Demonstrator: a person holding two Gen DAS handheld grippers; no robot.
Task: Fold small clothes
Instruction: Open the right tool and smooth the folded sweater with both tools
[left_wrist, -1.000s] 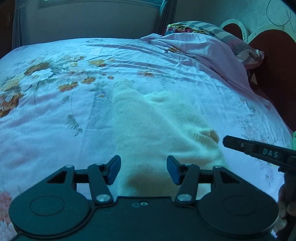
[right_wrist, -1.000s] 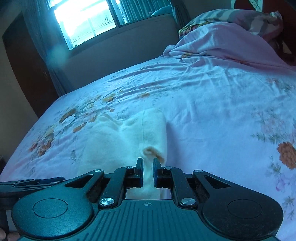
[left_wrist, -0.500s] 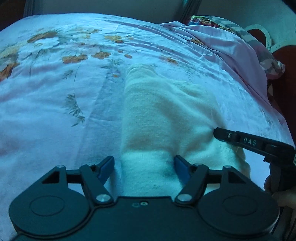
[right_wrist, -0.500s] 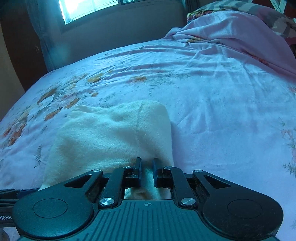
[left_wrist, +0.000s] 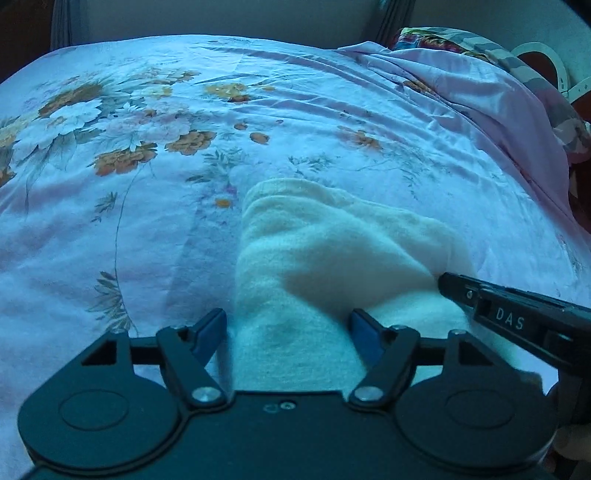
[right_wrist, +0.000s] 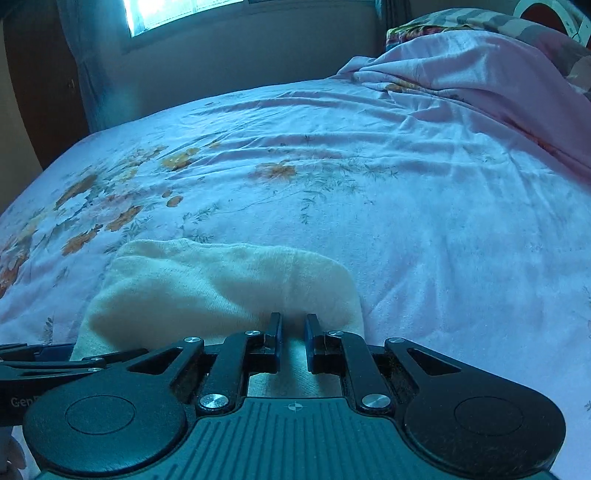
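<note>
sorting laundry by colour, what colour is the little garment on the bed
Pale cream, plain with no print. The garment shows best in the left wrist view, lying on the flowered bedsheet.

The left hand-held gripper (left_wrist: 288, 334) is black, with two round discs, shiny silver screws and blue pads on its fingertips (left_wrist: 364, 332). The right hand-held gripper (right_wrist: 293, 341) is black too, with a ribbed teal-grey body and white letters "DAS" on its side.

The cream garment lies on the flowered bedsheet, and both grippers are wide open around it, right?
Not quite. The cream garment does lie on the flowered bedsheet, but only the left gripper is wide open. The right wrist view shows the right gripper shut on the cloth.
</note>
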